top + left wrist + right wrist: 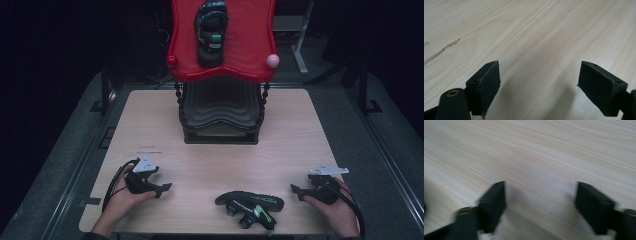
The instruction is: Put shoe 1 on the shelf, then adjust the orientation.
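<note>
Both grippers, left (pixel 164 188) and right (pixel 296 190), rest on the surface (pixel 200 160), fingers spread, empty. Risk: sandal (pixel 250 206) near front edge; careless nudge could push it off.

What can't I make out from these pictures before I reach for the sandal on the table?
- Sandal near the table edge: lies on its side in the dim high view; its strap fastening is too small to read.
- Second sandal on the red shelf: its toe is cut off by the top edge.
- Lower black shelves: the red shelf hides their back part.
- Right gripper view: motion blur smears the jaws' edges.
</note>
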Demonstrator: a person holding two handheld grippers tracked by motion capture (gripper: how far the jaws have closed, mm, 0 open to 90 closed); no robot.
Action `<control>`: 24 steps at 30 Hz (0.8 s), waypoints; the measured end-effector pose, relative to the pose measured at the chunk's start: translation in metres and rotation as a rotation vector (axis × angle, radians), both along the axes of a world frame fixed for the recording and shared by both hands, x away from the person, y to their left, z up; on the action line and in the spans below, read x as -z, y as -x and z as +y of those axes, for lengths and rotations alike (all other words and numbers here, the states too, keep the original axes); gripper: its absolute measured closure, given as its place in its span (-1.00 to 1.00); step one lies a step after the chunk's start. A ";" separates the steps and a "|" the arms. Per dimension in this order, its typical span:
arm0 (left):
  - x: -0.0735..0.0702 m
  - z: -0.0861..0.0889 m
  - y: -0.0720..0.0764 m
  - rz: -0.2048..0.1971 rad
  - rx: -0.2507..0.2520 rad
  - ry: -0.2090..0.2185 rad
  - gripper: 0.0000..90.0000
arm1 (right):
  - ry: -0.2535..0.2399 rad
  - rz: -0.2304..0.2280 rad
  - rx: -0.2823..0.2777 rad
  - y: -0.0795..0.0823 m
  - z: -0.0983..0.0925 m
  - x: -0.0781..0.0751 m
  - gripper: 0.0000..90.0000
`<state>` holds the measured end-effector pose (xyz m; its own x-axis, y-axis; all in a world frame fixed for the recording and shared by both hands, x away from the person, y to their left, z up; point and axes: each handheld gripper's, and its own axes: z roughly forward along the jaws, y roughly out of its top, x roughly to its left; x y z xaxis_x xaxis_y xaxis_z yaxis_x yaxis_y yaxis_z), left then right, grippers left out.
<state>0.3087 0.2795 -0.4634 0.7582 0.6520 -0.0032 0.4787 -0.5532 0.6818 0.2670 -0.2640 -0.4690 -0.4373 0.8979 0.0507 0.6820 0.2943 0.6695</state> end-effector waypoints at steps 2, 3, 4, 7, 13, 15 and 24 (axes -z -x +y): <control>0.003 0.000 -0.001 0.002 -0.010 -0.012 -0.63 | -0.031 -0.006 -0.011 0.001 -0.001 -0.004 -0.07; 0.004 0.000 -0.001 -0.003 -0.014 -0.007 -0.65 | -0.042 -0.012 -0.017 0.001 -0.002 -0.005 0.02; 0.004 0.000 -0.002 -0.006 -0.021 -0.004 -0.66 | -0.057 -0.023 -0.026 0.002 -0.002 -0.008 0.10; 0.007 0.000 -0.003 -0.016 -0.054 0.008 -0.72 | -0.115 -0.051 -0.059 0.006 -0.001 -0.018 0.40; 0.011 0.000 -0.004 -0.021 -0.049 0.010 -1.00 | -0.244 -0.105 -0.150 0.015 0.004 -0.036 0.68; 0.011 0.000 -0.004 -0.020 -0.049 0.011 -1.00 | -0.290 -0.131 -0.193 0.019 0.008 -0.043 0.72; 0.011 0.000 -0.004 -0.020 -0.049 0.011 -1.00 | -0.381 -0.130 -0.411 0.033 0.042 -0.055 0.98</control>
